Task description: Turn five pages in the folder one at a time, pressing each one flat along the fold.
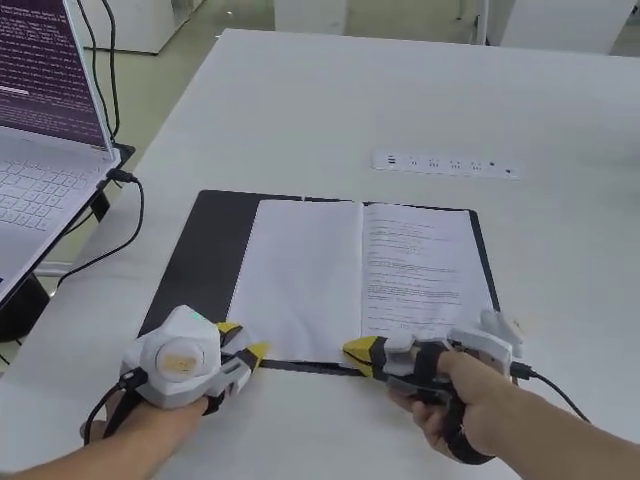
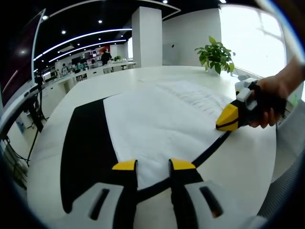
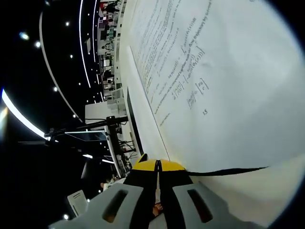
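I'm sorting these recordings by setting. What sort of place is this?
Probably an open-plan office: a wide white table carries an open white laptop and a white power strip, and the left gripper view shows long ceiling light strips, further desks and a potted green plant.

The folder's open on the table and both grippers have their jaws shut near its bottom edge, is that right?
No: the left gripper has its jaws apart, as the left gripper view shows. The right gripper is shut, and both are near the bottom edge of the open folder.
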The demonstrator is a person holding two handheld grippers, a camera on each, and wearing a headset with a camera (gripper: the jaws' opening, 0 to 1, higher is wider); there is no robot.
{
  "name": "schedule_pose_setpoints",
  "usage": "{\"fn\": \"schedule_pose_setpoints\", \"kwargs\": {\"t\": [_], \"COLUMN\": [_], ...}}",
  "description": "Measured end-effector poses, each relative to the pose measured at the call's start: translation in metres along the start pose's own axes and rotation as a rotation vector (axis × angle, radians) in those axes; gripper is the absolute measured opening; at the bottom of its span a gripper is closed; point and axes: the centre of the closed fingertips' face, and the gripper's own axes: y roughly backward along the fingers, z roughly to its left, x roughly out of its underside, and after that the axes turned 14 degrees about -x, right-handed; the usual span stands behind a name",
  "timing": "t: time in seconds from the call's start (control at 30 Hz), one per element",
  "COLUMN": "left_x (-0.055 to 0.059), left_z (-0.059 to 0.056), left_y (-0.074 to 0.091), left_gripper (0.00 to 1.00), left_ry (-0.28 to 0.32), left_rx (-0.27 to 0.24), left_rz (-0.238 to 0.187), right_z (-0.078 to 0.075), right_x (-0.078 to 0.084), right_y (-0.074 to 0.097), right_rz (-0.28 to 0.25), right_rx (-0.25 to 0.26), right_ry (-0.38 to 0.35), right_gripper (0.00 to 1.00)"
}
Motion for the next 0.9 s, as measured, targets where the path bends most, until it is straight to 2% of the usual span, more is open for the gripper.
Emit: {"fn": "schedule_pose_setpoints", "kwargs": {"t": [0.2, 0.3, 0.37, 0.43, 0.5, 0.53, 0.6, 0.63, 0.7, 0.73, 0.8, 0.83, 0.9], "left_x": [0.000, -0.001, -0.003, -0.003, -0.003, -0.006, -0.016, -0.023, -0.031, -0.038, -0.043, -0.045, -0.050], "left_z": [0.000, 0.000, -0.004, -0.010, -0.010, -0.009, -0.009, -0.009, -0.010, -0.009, -0.006, -0.006, -0.004], "left_y": [-0.001, -0.001, 0.000, 0.002, 0.005, 0.009, 0.014, 0.021, 0.027, 0.037, 0.048, 0.054, 0.067], "left_gripper": [0.25, 0.25, 0.29, 0.37, 0.39, 0.37, 0.36, 0.37, 0.38, 0.39, 0.40, 0.40, 0.41], "left_ry": [0.013, 0.031, 0.061, 0.071, 0.102, 0.122, 0.159, 0.164, 0.171, 0.187, 0.188, 0.191, 0.207], "left_rx": [-0.005, -0.013, 0.004, 0.028, 0.013, 0.008, 0.019, 0.025, 0.040, 0.053, 0.055, 0.059, 0.068], "left_rz": [0.010, 0.024, 0.040, 0.056, 0.102, 0.108, 0.081, 0.064, 0.047, 0.045, 0.054, 0.060, 0.044], "right_z": [0.000, 0.008, 0.017, 0.021, 0.031, 0.037, 0.047, 0.057, 0.071, 0.090, 0.113, 0.120, 0.133], "right_x": [0.015, 0.023, 0.030, 0.034, 0.038, 0.038, 0.037, 0.034, 0.030, 0.028, 0.023, 0.021, 0.017], "right_y": [0.007, 0.013, 0.017, 0.021, 0.028, 0.033, 0.040, 0.046, 0.052, 0.060, 0.072, 0.078, 0.090], "right_rz": [0.014, 0.018, 0.027, 0.036, 0.029, 0.032, 0.030, 0.013, 0.002, -0.032, -0.077, -0.097, -0.121], "right_rx": [0.003, -0.016, -0.027, -0.023, -0.027, -0.027, -0.019, -0.012, -0.028, -0.051, -0.086, -0.086, -0.070], "right_ry": [-0.003, 0.003, 0.031, 0.064, 0.086, 0.142, 0.232, 0.291, 0.361, 0.403, 0.462, 0.489, 0.570], "right_gripper": [0.00, 0.00, 0.00, 0.00, 0.00, 0.00, 0.00, 0.00, 0.00, 0.00, 0.02, 0.06, 0.10]}}
